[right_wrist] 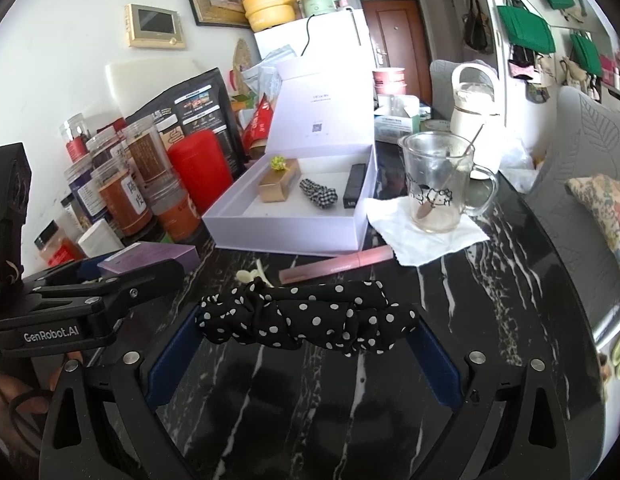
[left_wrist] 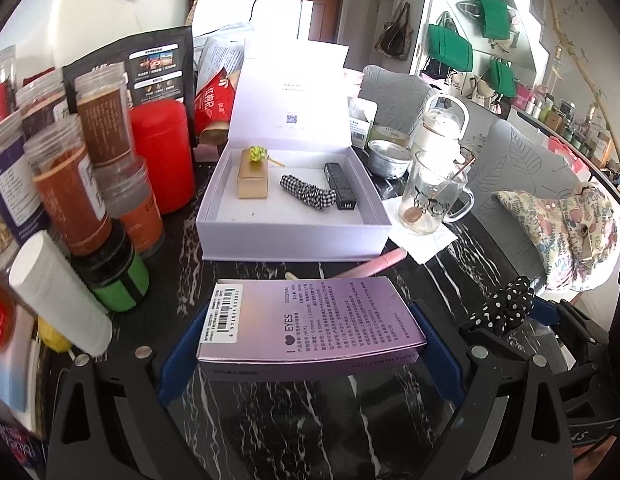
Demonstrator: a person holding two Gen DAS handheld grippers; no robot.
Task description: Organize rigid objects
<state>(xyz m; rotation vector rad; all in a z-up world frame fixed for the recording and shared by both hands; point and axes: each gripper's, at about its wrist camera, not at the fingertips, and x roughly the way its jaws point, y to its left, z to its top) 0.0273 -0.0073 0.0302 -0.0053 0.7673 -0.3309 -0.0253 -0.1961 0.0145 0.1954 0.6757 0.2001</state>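
My left gripper (left_wrist: 310, 332) is shut on a purple contact-lens box (left_wrist: 310, 320), held flat above the black marble table, in front of the open white gift box (left_wrist: 294, 236). Inside that gift box lie a gold carton (left_wrist: 252, 180) with a yellow-green flower, a checked scrunchie (left_wrist: 308, 192) and a black lipstick (left_wrist: 341, 184). My right gripper (right_wrist: 306, 324) is shut on a black polka-dot scrunchie (right_wrist: 306, 320), stretched between its blue pads. In the right wrist view the left gripper (right_wrist: 110, 280) shows at the left with the purple box (right_wrist: 150, 260). A pink tube (right_wrist: 337, 266) and a cream hair clip (right_wrist: 252, 274) lie on the table.
Jars, a red canister (left_wrist: 162, 152) and a green-banded pot (left_wrist: 118, 276) crowd the left side. A glass mug with a spoon (right_wrist: 441, 184) stands on a white napkin (right_wrist: 425, 236) to the right of the gift box, with a white kettle (right_wrist: 473, 116) behind. Grey chairs and a floral cushion (left_wrist: 561, 232) are at right.
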